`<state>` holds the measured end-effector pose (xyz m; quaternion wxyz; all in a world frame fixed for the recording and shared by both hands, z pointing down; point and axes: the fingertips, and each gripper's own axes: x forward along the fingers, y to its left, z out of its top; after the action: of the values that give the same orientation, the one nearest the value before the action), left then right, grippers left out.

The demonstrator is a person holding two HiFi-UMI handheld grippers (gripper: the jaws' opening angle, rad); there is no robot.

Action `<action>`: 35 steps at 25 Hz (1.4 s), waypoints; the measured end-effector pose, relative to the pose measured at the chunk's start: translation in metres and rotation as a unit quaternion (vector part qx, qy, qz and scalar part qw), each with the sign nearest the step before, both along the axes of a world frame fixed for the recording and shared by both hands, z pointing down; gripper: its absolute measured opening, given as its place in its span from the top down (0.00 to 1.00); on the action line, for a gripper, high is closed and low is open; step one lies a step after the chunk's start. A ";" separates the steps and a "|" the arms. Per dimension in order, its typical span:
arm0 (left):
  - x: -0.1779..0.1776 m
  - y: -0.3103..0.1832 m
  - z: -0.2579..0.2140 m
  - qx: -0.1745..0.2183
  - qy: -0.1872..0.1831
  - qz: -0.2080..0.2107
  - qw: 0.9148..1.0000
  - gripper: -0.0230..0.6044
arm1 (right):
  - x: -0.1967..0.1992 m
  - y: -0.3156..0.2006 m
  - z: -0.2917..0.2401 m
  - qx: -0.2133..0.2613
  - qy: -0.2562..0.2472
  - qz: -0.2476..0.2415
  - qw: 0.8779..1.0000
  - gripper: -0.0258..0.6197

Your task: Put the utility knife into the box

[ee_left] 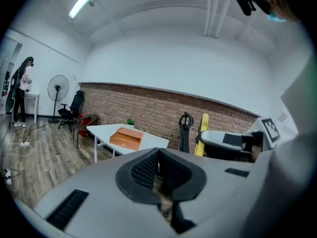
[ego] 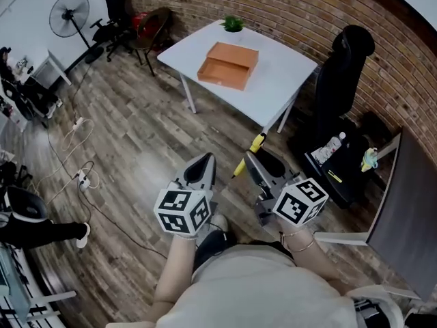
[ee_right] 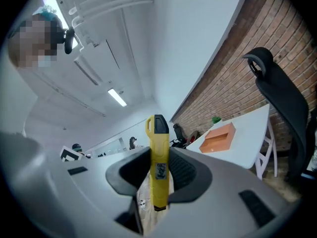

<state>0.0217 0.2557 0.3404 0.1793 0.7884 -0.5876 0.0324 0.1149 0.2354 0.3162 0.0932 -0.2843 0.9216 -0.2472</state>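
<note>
Closest to the head camera: person's pale-shirted torso (ego: 252, 285), both forearms held forward over a wood-plank floor (ego: 136, 135). Left tool (ego: 203, 164) carries a white cube with square markers (ego: 183, 210) at its rear. In the left gripper view its dark ribbed pads (ee_left: 143, 170) are clenched tip to tip, nothing between them. Right tool (ego: 251, 162) sits just beside it and is grasping a yellow plastic utility knife (ego: 257, 143) by the middle of its body. In the right gripper view the knife stands upright between the pads, black-capped end above the jaws, lower end poking out beneath. Knife is in the air above the floor, well apart from the bench. Farther off, left to right: black pedestal fan (ego: 69, 14) by the far wall; white rectangular bench (ego: 273, 91) close to the brick wall (ego: 307, 12); flat orange open-topped box (ego: 229, 65) lying near the bench's middle; small green potted plant (ego: 233, 24) at the bench's far corner; black office chair (ego: 345, 67) just right of the bench.
</note>
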 end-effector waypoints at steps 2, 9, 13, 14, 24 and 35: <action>-0.023 -0.018 -0.005 0.006 -0.004 0.006 1.000 0.95 | -0.022 -0.018 -0.002 0.003 -0.008 0.009 1.000 0.79; -0.089 -0.057 0.013 -0.015 0.024 0.011 1.000 0.95 | -0.088 -0.053 0.012 -0.005 0.013 0.023 1.000 0.79; -0.099 -0.081 0.019 -0.020 0.027 0.029 0.999 0.95 | -0.104 -0.075 0.019 -0.014 0.020 0.031 0.999 0.79; -0.100 -0.087 0.022 -0.023 0.028 0.032 0.999 0.95 | -0.106 -0.082 0.020 -0.014 0.022 0.033 0.999 0.79; -0.123 -0.198 0.033 -0.033 0.022 0.037 0.999 0.95 | -0.123 -0.203 0.029 -0.018 0.025 0.043 0.999 0.79; -0.141 -0.343 0.019 -0.033 0.000 0.030 0.999 0.95 | -0.126 -0.362 0.007 -0.003 0.002 0.049 0.999 0.79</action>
<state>-0.1198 -0.0878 0.3592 0.2039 0.7992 -0.5625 0.0569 -0.0111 -0.1269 0.3232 0.1029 -0.3303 0.9058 -0.2448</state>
